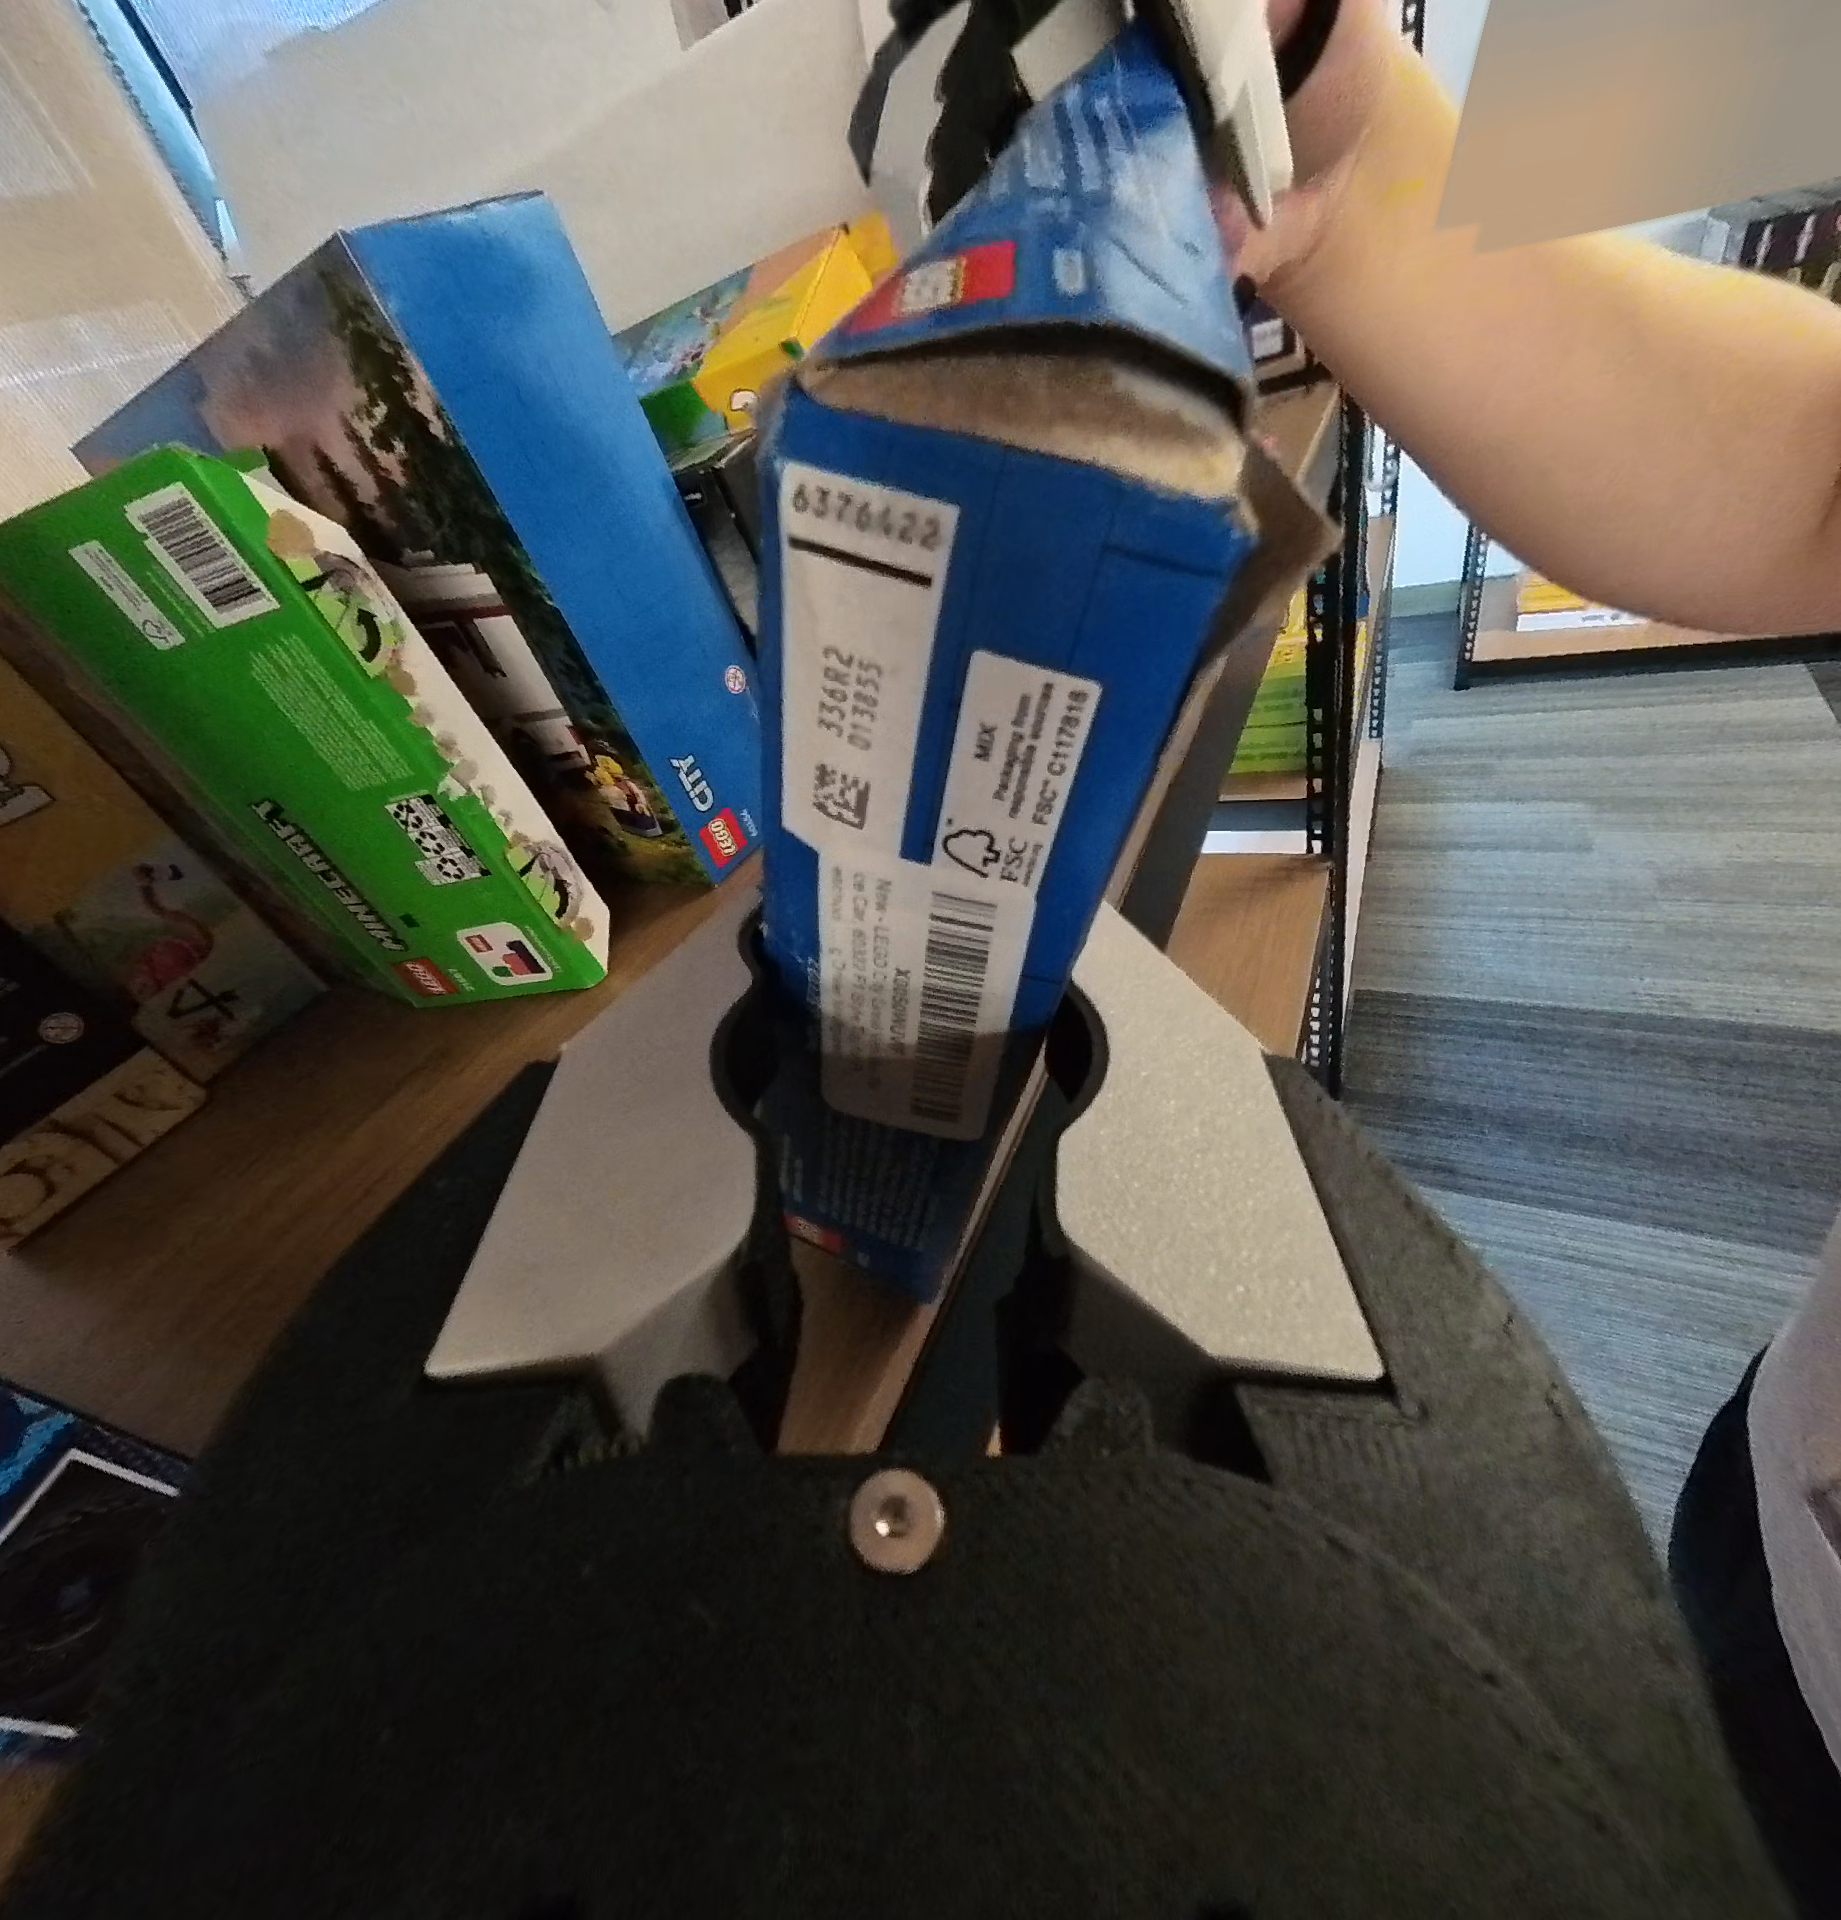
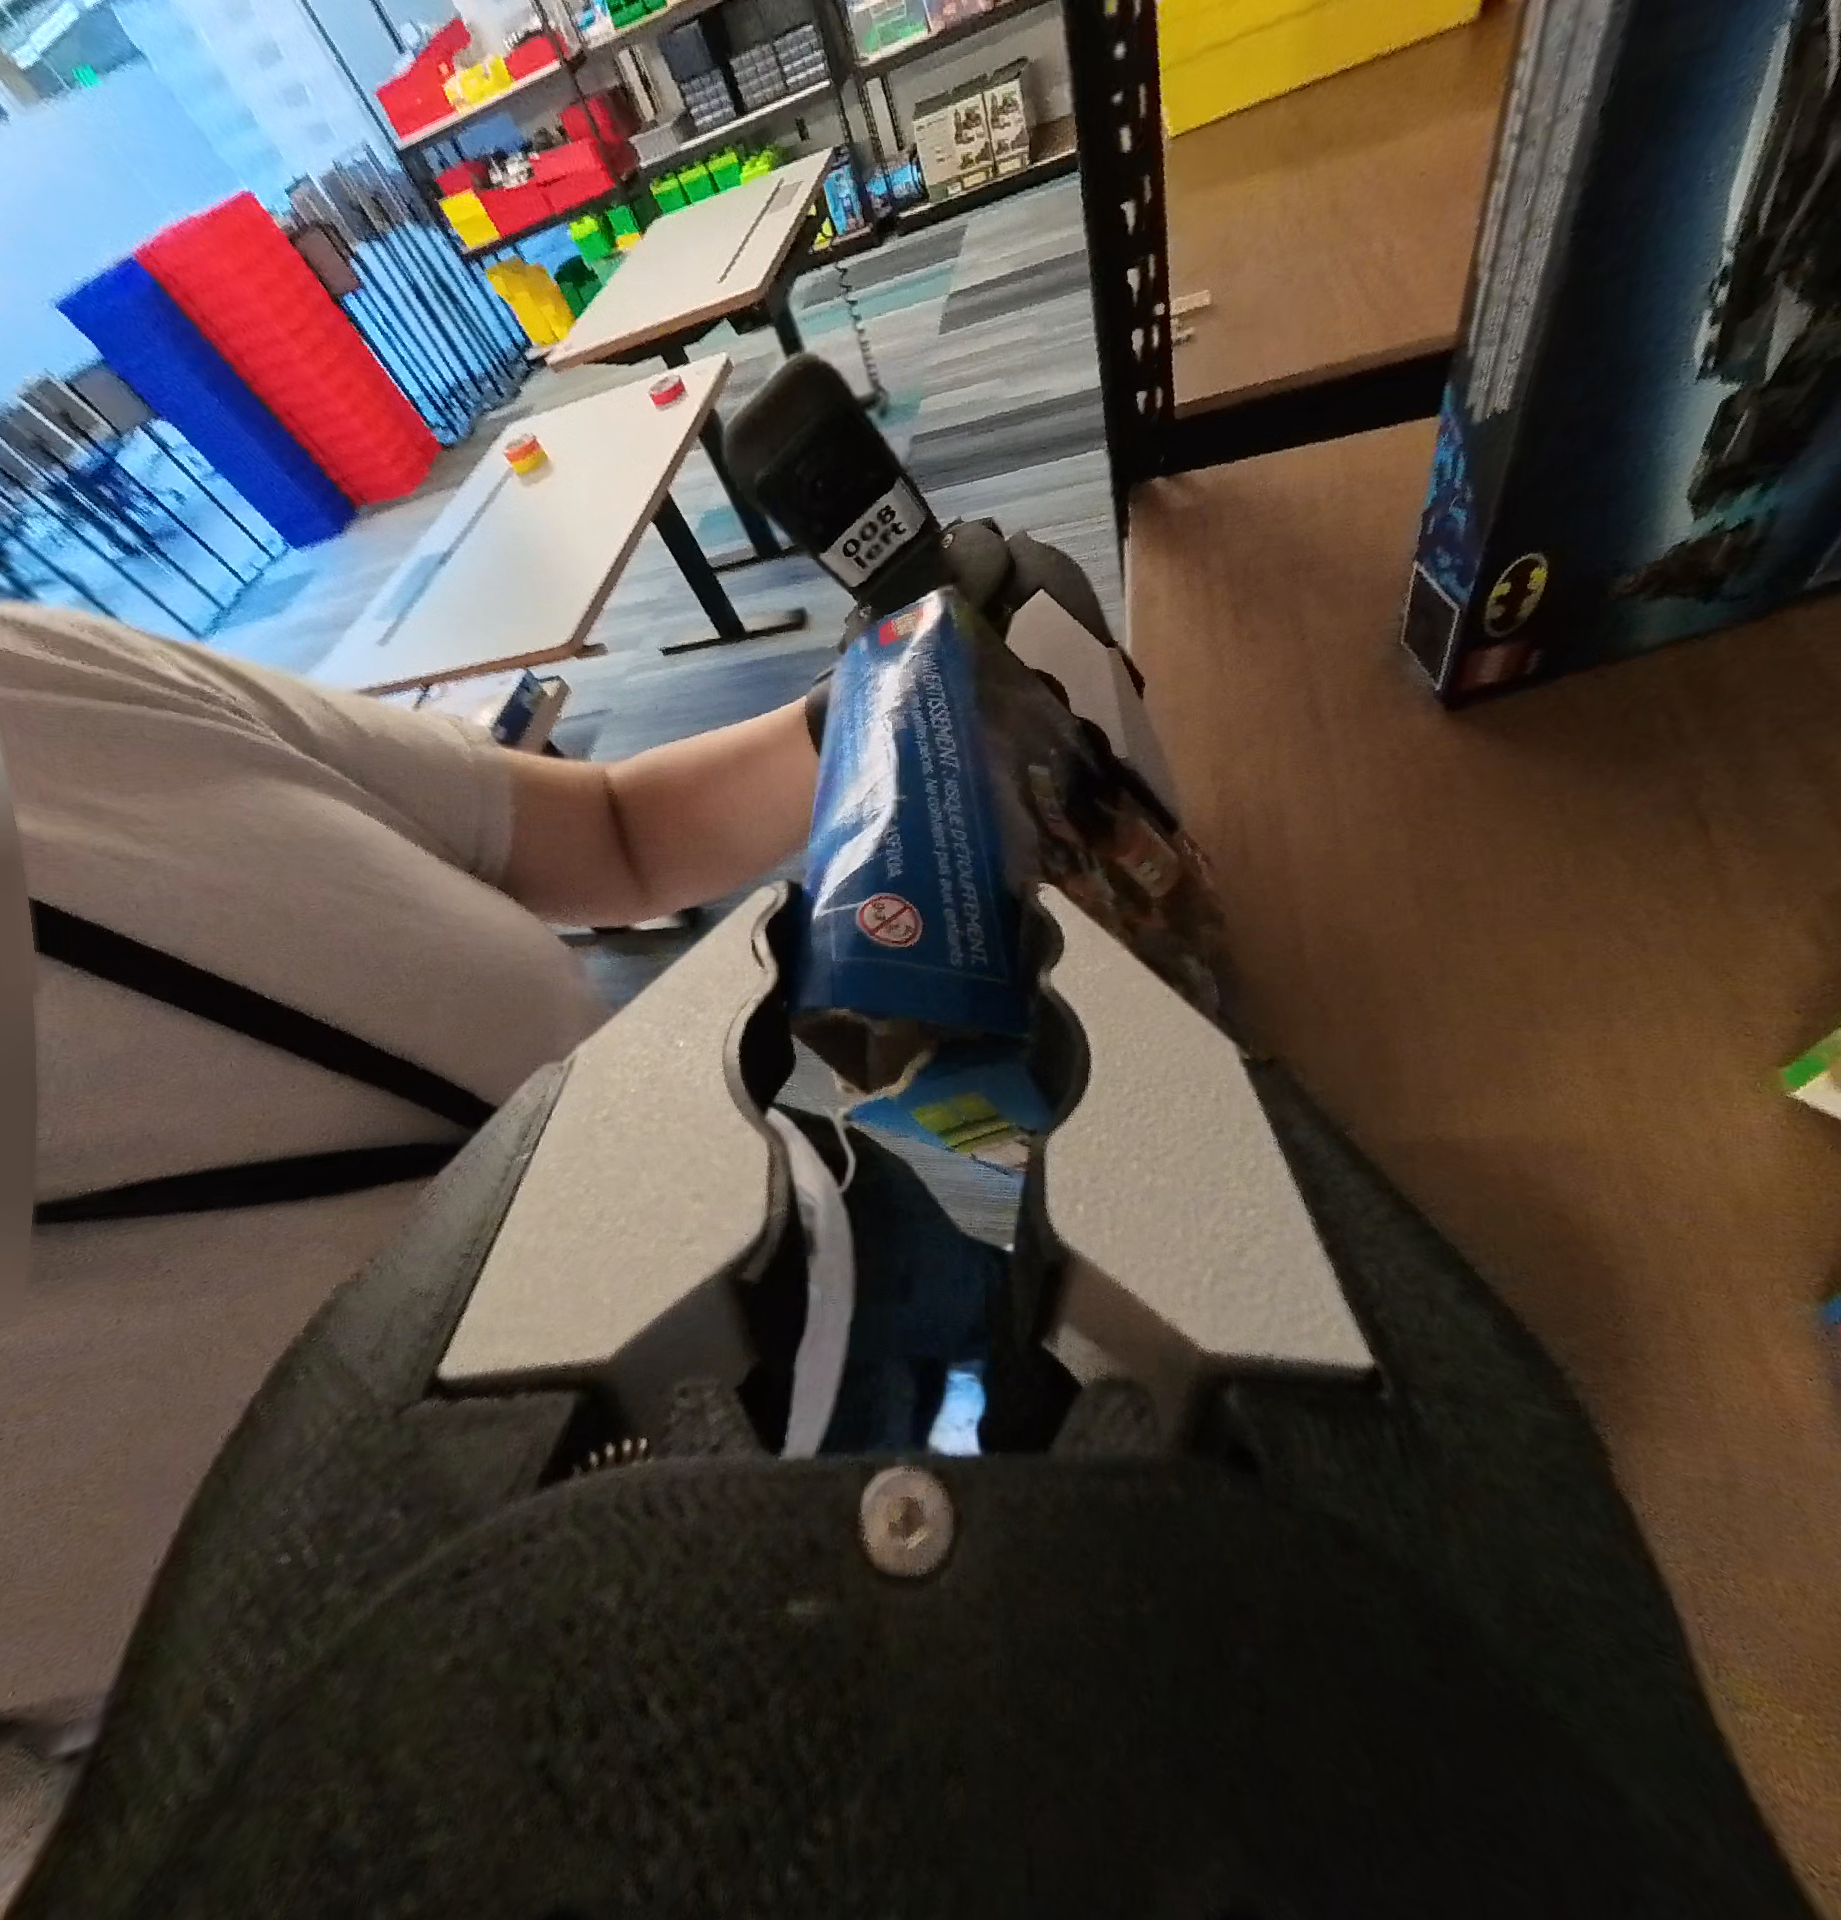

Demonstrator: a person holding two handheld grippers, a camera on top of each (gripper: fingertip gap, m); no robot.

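Between both tools (image 1: 900, 1039) (image 2: 911, 997), one clamped blue box (image 1: 999, 644).

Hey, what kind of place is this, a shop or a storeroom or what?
Probably a storeroom or workshop for boxed toy sets. Boxes stand on a wooden shelf, racks of coloured bins line the far wall, and bare tables stand on carpet.

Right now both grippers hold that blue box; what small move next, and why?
Probably ease the blue box toward the shelf. Both the left gripper and right gripper clamp its ends, it hangs above the wood, and one end flap gapes open.
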